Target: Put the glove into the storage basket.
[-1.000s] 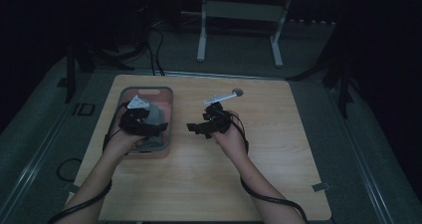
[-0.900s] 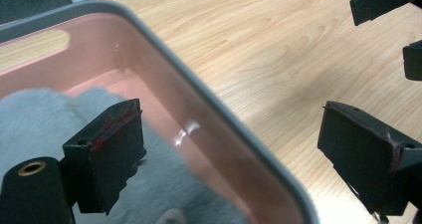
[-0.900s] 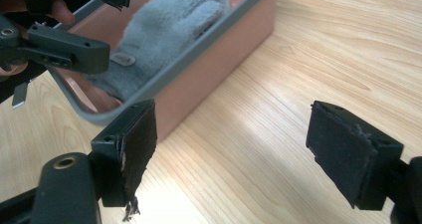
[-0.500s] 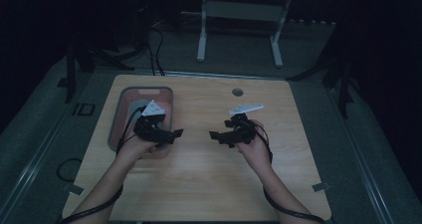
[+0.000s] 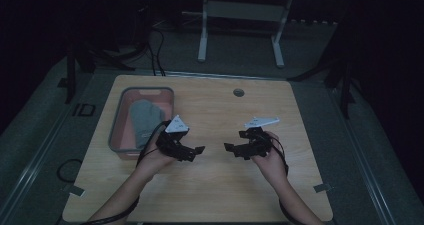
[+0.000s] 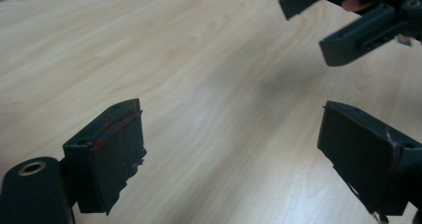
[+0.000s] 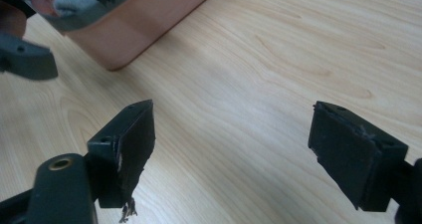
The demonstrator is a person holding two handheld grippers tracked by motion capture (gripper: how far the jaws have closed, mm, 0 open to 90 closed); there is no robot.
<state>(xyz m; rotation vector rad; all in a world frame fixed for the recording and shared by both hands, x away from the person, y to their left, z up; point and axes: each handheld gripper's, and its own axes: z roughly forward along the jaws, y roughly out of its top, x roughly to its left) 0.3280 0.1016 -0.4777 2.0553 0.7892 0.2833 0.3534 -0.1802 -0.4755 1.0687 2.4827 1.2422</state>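
Observation:
Over the middle of the wooden table (image 5: pixel 215 105) my two grippers face each other a short way apart. My left gripper (image 5: pixel 196 153) is open, its jaws wide with only bare wood between them (image 6: pixel 234 154). My right gripper (image 5: pixel 229 149) is open too, and nothing sits between its jaws (image 7: pixel 231 149). In the left gripper view the right gripper's jaws (image 6: pixel 348 30) show at the top right. A pink tray (image 5: pixel 122 122) with a grey cloth (image 5: pixel 145 117) folded in it stands at the table's left, behind my left hand.
A round cable hole (image 5: pixel 238 92) lies near the table's far edge. The tray's corner (image 7: pixel 129 35) lies close beyond my right gripper in its own view. A white desk frame (image 5: pixel 240 30) stands on the floor beyond the table.
Both hands have drawn back from the far half of the table toward the near middle. The left gripper left the tray; both now point at each other.

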